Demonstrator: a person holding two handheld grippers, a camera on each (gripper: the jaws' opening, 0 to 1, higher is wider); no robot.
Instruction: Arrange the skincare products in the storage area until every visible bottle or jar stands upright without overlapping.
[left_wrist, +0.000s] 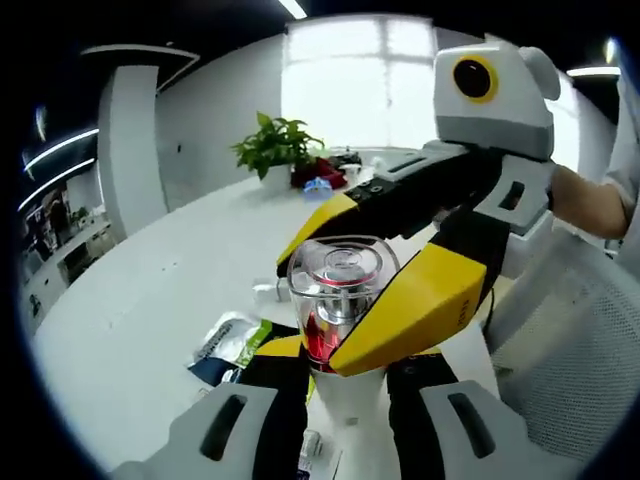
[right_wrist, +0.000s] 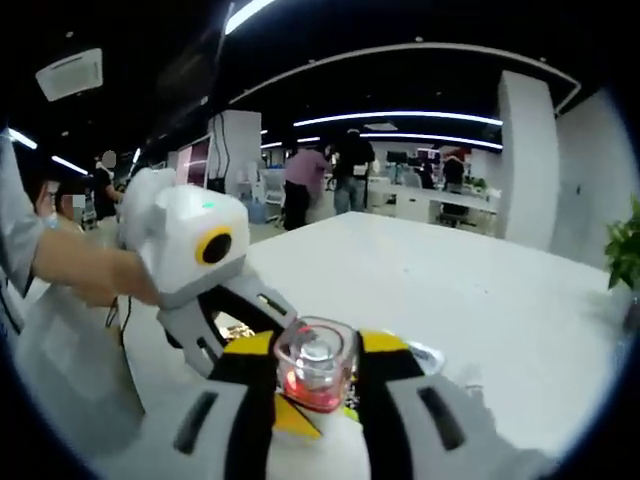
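Fingers of both grippers meet on one bottle (left_wrist: 338, 300), a clear one with a square cap, a silver inner top and red inside.

In the left gripper view, the left gripper (left_wrist: 345, 385) rises from the bottom edge, its dark jaws standing either side of the bottle's white lower body and touching it, so it appears to be pinching the bottle low down. The right gripper (left_wrist: 375, 275) comes in from the upper right, a hand (left_wrist: 585, 200) behind it; its yellow-tipped fingers (left_wrist: 415, 305) close around the clear cap, one in front and one behind.

In the right gripper view, the right gripper (right_wrist: 315, 395) pinches the bottle (right_wrist: 316, 365) between its yellow-and-black jaws, the cap standing up between them. The left gripper (right_wrist: 235, 310) enters from the left, held by a hand (right_wrist: 95, 275).

The bottle is upright, above a white table (left_wrist: 150, 300). A flat packet (left_wrist: 228, 345) lies on the table just beside the grippers. A potted plant (left_wrist: 278, 148) stands at the far end. People (right_wrist: 325, 175) stand in the office beyond the table.
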